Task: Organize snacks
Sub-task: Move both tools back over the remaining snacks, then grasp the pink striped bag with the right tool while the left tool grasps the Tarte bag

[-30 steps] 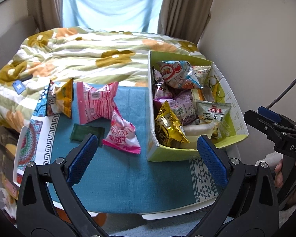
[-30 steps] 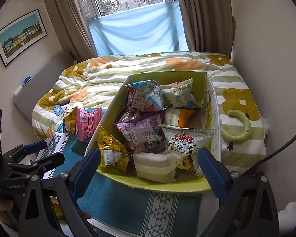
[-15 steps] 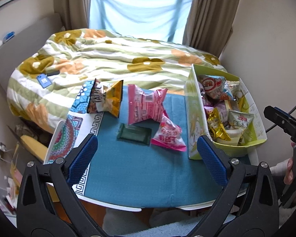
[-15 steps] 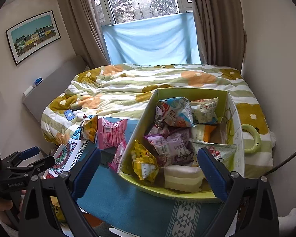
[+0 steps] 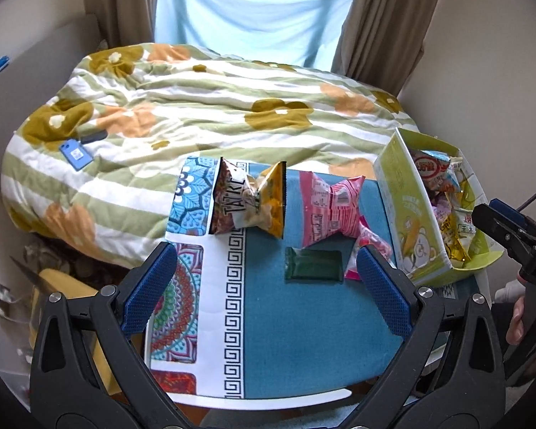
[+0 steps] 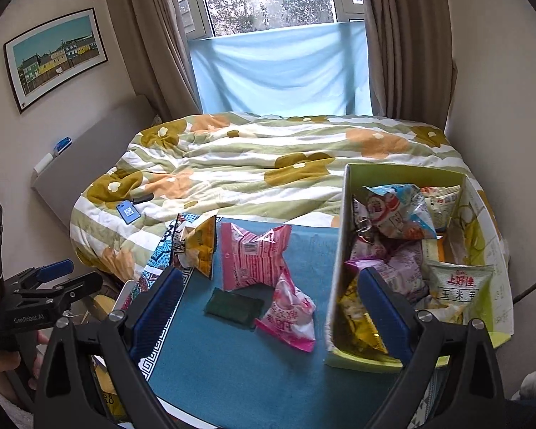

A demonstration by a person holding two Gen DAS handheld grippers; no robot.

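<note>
Loose snacks lie on a teal cloth (image 5: 303, 329): a brown-and-yellow bag (image 5: 248, 202), a large pink bag (image 5: 330, 211), a small pink bag (image 6: 289, 316) and a flat dark green packet (image 5: 312, 266). A yellow-green box (image 6: 339, 250) at the right holds several snack bags. My left gripper (image 5: 264, 289) is open and empty, held above the cloth's near side. My right gripper (image 6: 268, 311) is open and empty, held above the small pink bag and the box's left wall.
The low table stands against a bed with a flowered green-striped quilt (image 5: 196, 107). A blue card (image 5: 75, 153) lies on the quilt. Walls close in on the right. A patterned paper sheet (image 5: 189, 307) covers the table's left part.
Both grippers have pulled back and swung left, away from the box. The loose snacks on the cloth now sit in the middle of both views. Nothing was grasped.
</note>
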